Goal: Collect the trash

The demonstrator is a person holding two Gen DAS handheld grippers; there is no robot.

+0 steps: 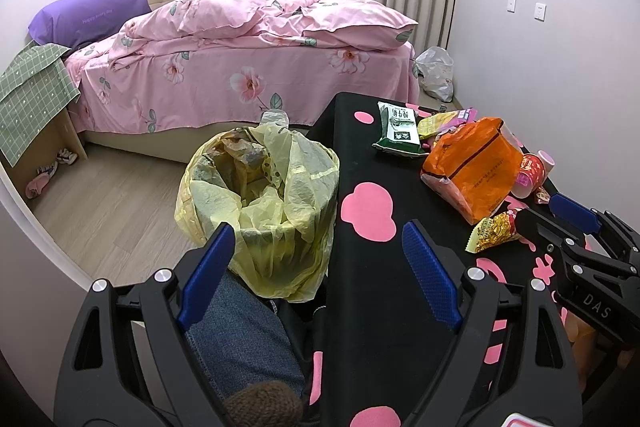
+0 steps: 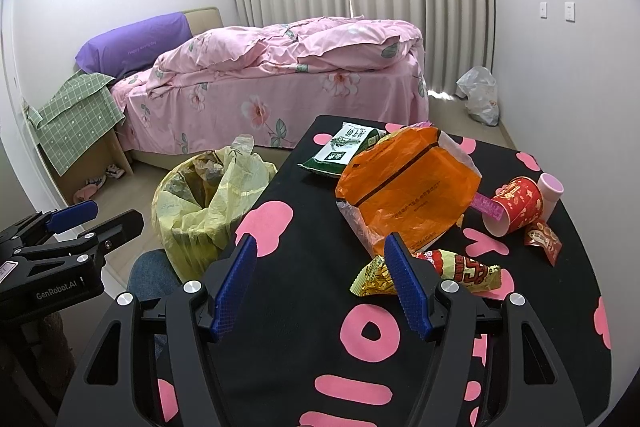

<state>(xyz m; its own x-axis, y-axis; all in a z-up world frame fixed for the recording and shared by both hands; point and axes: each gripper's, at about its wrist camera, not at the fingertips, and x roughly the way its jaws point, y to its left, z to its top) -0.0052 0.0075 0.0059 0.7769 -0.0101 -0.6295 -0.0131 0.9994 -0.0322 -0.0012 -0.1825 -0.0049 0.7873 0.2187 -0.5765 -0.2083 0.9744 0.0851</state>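
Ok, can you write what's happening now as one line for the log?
left tongs: open, empty, near bin | right tongs: open, empty, beside yellow snack wrapper | table: trash not yet collected

Pink, black and yellow bedroom

The desk is black with pink shapes; the bin bag is pale yellow. An orange bag, a red cup and a green-and-white packet lie by the pink floral bed.

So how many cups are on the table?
2. The red paper cup lies tipped on its side at the table's right edge, and the pink cup sits right behind it. More could hide behind the orange bag.
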